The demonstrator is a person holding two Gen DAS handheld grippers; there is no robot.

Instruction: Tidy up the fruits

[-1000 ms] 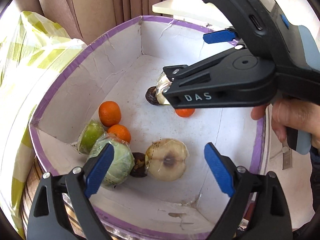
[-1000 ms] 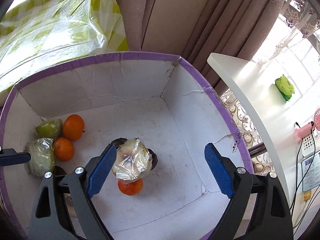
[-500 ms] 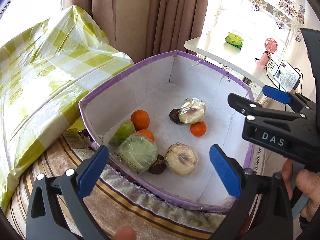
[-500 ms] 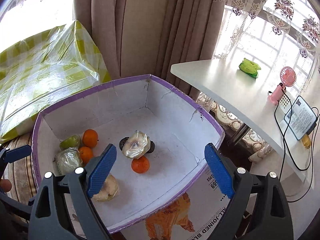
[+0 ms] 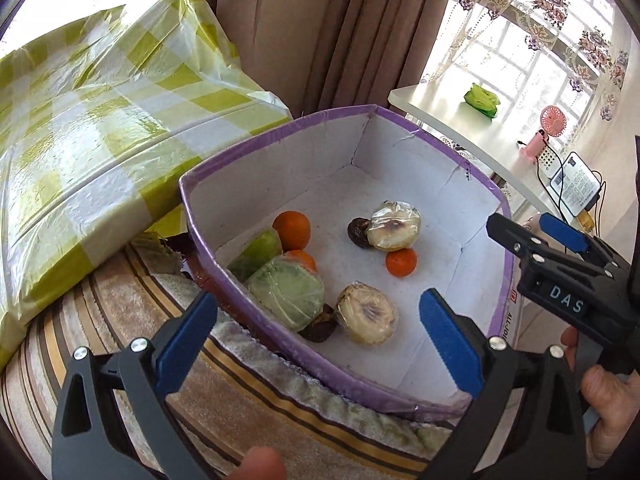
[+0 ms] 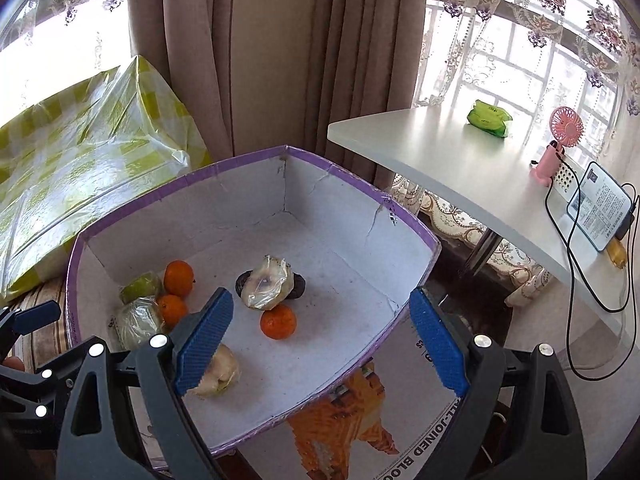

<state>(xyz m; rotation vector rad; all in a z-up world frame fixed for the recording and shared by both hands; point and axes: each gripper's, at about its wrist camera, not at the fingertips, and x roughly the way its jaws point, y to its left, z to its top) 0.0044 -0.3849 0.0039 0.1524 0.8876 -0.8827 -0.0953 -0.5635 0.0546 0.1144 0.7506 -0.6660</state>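
Hovering above the purple-rimmed box [image 5: 280, 364] with both tools idle: left gripper [image 5: 316, 344] standing with its blue pads wide apart and nothing between them, right gripper [image 6: 320, 340] likewise spread and empty

Sitting inside the box, all the fruit: in the left wrist view, a green wrapped fruit [image 5: 286, 294] at about 8 o'clock of the floor, hard against the near-left wall, touching a green pear-like fruit [image 5: 256, 254] and two oranges [image 5: 292, 230] just behind it; a pale wrapped fruit [image 5: 366, 314] at 6 o'clock with a dark shrivelled piece [image 5: 318, 330] tucked between it and the green one; toward the centre, another pale wrapped fruit [image 5: 394, 228] leaning on a dark fruit [image 5: 358, 232] at its 9 o'clock, a lone orange [image 5: 401, 262] touching it at 6 o'clock

Judging the step: probably pausing between picks, or nearing the end of sorting, with one cluster gathered on the left side and a smaller group left in the middle

Calling next, most likely, for choosing one loose piece — the lone orange looking easiest — then lowering an open gripper over it, closing gently, minding the slippery plastic wrap on the neighbour
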